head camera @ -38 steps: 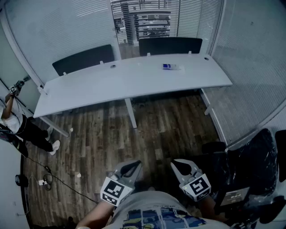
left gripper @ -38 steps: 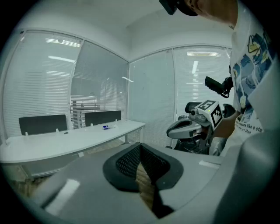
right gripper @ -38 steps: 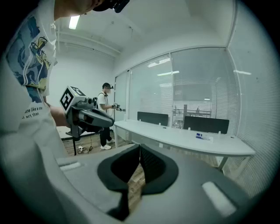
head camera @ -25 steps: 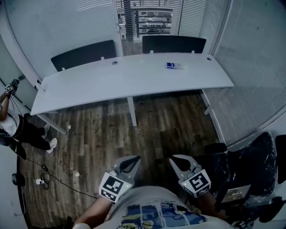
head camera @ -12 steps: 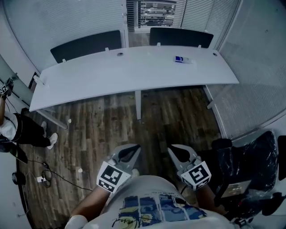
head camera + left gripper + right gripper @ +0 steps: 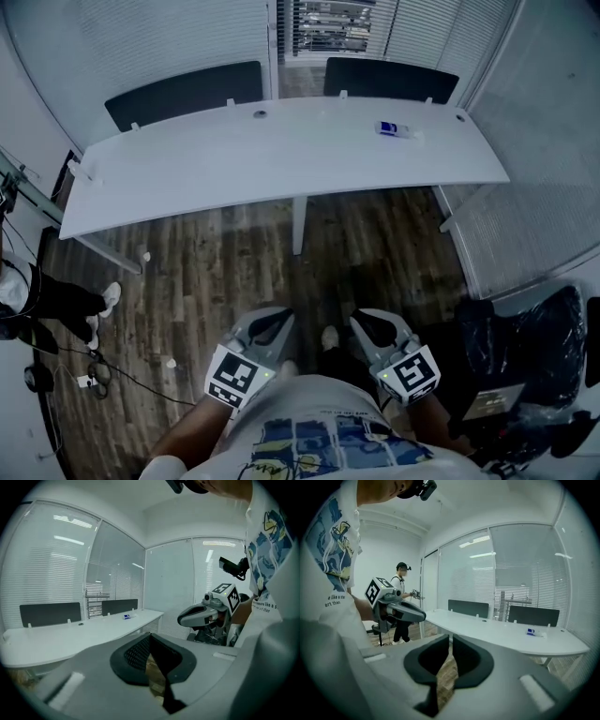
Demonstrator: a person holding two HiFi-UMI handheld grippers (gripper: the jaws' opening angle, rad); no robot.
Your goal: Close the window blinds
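Glass-walled office: operator [image 6: 319,436] in a printed tee stands back from a long white desk [image 6: 234,159]. L gripper [image 6: 270,325] and R gripper [image 6: 373,326] are held side by side at waist height, both aimed toward the desk above the wood floor [image 6: 225,272]. Both are clenched on nothing. The L gripper view shows its pads [image 6: 136,656] closed together, w/ only floor seen past them. The R gripper view shows the same, just a thin slit betw. the pads.

The blinds [image 6: 159,33] hang on the glass walls beyond the desk, well apart from both grippers. Most look closed. One narrow strip [image 6: 333,21] behind the desk's middle has slats open enough to show shelving in the next room.

Two dark panels [image 6: 183,92] stand along the desk's far edge. A small blue-and-white item [image 6: 394,129] lies near the desk's right end. A black wrapped object [image 6: 525,342] sits on the operator's R side. A second person [image 6: 56,300] stands off to the L.
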